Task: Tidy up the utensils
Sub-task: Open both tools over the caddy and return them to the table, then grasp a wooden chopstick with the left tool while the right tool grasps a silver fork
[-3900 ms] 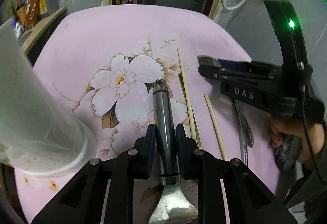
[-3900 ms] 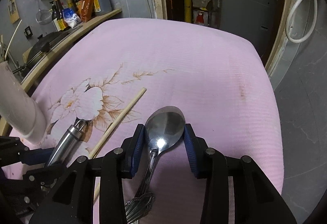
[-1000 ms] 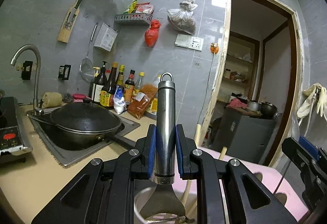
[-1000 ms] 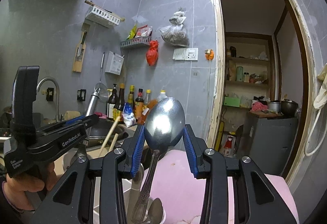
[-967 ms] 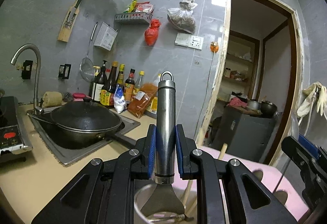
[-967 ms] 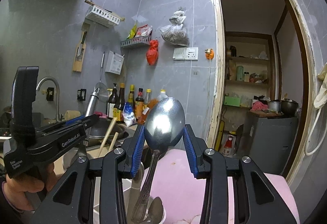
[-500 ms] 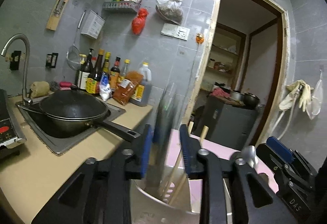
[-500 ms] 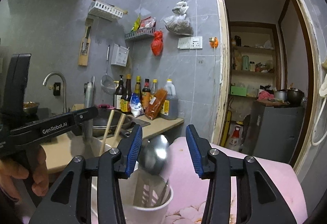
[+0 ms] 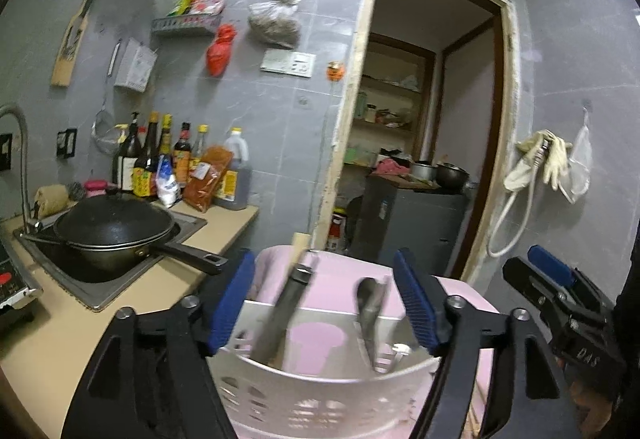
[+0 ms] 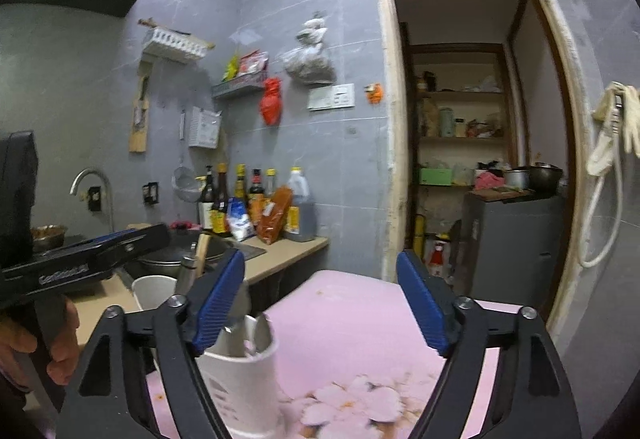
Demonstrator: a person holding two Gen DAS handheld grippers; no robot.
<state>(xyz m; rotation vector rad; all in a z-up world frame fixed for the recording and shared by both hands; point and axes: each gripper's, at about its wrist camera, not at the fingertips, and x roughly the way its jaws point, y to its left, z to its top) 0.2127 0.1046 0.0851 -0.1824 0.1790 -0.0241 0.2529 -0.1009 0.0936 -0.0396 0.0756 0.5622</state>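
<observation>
A white slotted utensil holder (image 9: 320, 391) stands on the pink flowered cloth (image 10: 352, 323), right below my left gripper (image 9: 324, 303). Inside it lean the steel-handled tool (image 9: 286, 311), a spoon (image 9: 370, 311) and a wooden chopstick (image 9: 298, 247). My left gripper is open and empty above the holder. In the right wrist view the holder (image 10: 240, 379) is at lower left, with utensils sticking out of it. My right gripper (image 10: 320, 299) is open and empty, above and to the right of the holder. The right gripper also shows in the left wrist view (image 9: 560, 303).
A counter (image 9: 48, 323) runs along the left with a sink, a black wok (image 9: 112, 227) and several sauce bottles (image 9: 176, 167). A doorway (image 10: 472, 143) opens behind the table onto a grey cabinet (image 10: 512, 239). A hose and gloves (image 9: 540, 167) hang on the right wall.
Both grippers lifted their utensils off the cloth and over the holder. In the last half second both opened; the steel-handled tool and the spoon dropped into the holder.
</observation>
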